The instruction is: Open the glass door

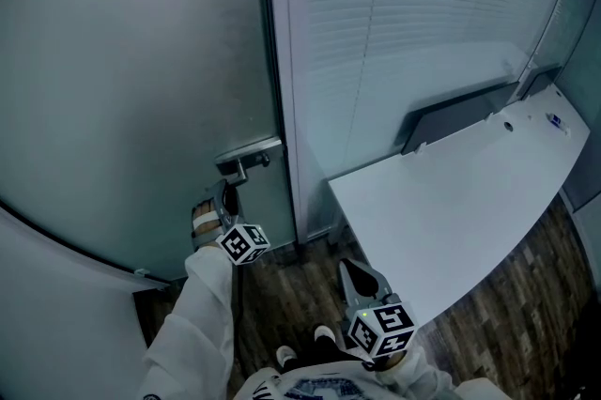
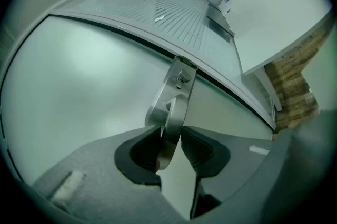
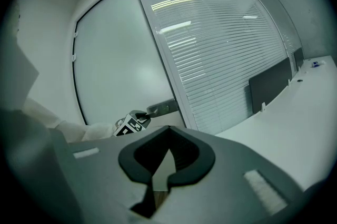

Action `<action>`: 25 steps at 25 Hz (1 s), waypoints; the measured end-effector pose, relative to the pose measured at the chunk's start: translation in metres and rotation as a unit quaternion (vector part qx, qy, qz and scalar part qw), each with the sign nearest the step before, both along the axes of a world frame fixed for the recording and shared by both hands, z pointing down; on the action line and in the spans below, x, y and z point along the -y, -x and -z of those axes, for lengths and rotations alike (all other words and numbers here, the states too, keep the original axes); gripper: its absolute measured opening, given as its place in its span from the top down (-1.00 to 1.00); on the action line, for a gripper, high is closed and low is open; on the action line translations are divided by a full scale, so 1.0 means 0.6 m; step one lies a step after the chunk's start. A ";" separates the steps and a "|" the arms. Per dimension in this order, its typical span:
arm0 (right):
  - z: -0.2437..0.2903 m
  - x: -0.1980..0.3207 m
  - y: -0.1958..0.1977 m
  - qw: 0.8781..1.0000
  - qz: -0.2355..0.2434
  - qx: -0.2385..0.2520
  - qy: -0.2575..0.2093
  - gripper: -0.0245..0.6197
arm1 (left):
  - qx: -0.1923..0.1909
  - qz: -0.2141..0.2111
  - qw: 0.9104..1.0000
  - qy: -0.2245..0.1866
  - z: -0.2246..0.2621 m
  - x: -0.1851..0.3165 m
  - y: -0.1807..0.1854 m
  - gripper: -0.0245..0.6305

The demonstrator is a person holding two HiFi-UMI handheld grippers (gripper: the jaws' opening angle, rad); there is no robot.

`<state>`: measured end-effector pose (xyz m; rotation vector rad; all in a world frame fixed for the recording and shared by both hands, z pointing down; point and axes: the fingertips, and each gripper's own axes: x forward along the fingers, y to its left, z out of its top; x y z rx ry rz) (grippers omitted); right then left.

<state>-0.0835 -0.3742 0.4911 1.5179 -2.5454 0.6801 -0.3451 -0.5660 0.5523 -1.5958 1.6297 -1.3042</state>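
Observation:
The frosted glass door [image 1: 131, 88] fills the left of the head view, and its metal lever handle [image 1: 246, 161] sits at its right edge. My left gripper [image 1: 228, 193] reaches up to that handle. In the left gripper view the lever [image 2: 175, 107] runs down between the two dark pads, and my left gripper [image 2: 171, 136] is shut on it. My right gripper [image 1: 355, 272] hangs lower right, beside the desk and away from the door. In the right gripper view my right gripper [image 3: 168, 131] has its tips together with nothing held, and the door handle [image 3: 163, 108] shows beyond it.
A glass wall with slatted blinds [image 1: 404, 13] stands right of the door frame [image 1: 282, 79]. A white desk [image 1: 470, 201] with a dark panel [image 1: 460, 112] at its back juts in from the right, close to my right gripper. Wood floor [image 1: 291, 285] lies below.

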 end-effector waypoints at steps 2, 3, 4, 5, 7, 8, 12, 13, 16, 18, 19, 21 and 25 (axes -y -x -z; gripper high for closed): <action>-0.003 0.000 0.000 1.000 0.002 -0.001 0.003 0.91 | -0.028 0.008 1.000 -0.006 -0.005 0.000 0.000 0.57; -0.005 0.000 0.000 1.000 0.003 -0.002 0.005 0.91 | -0.041 0.013 0.999 -0.010 -0.007 0.000 0.001 0.57; -0.007 0.001 0.000 1.000 0.005 -0.003 0.006 0.91 | -0.053 0.018 0.998 -0.014 -0.009 0.001 0.002 0.57; -0.009 0.003 -0.001 1.000 0.006 -0.004 0.008 0.91 | -0.070 0.022 0.997 -0.017 -0.011 0.002 0.002 0.57; -0.012 0.004 -0.001 1.000 0.009 -0.006 0.012 0.91 | -0.117 0.029 0.993 -0.019 -0.018 0.003 0.002 0.57; -0.013 0.003 0.000 1.000 0.011 -0.008 0.014 0.91 | -0.142 0.032 0.989 -0.019 -0.022 0.003 0.002 0.57; -0.012 0.001 0.005 0.999 0.023 -0.011 0.019 0.91 | -0.223 0.043 0.974 -0.016 -0.029 0.000 0.000 0.56; -0.010 -0.001 0.008 0.999 0.027 -0.011 0.019 0.91 | -0.226 0.043 0.973 -0.015 -0.027 -0.002 -0.001 0.56; -0.002 -0.003 0.018 0.999 0.036 -0.011 0.019 0.91 | -0.218 0.041 0.975 -0.012 -0.020 -0.007 -0.001 0.56; -0.002 -0.003 0.021 0.999 0.039 -0.009 0.019 0.91 | -0.214 0.041 0.976 -0.012 -0.019 -0.008 -0.001 0.56; -0.004 -0.002 0.020 0.999 0.039 -0.008 0.020 0.91 | -0.211 0.041 0.977 -0.011 -0.019 -0.009 -0.002 0.57; -0.006 0.000 0.019 0.999 0.039 -0.005 0.023 0.91 | -0.207 0.038 0.978 -0.007 -0.020 -0.011 -0.005 0.57; 0.002 0.005 0.020 0.999 0.041 0.002 0.022 0.91 | -0.200 0.036 0.979 0.003 -0.018 -0.019 -0.008 0.57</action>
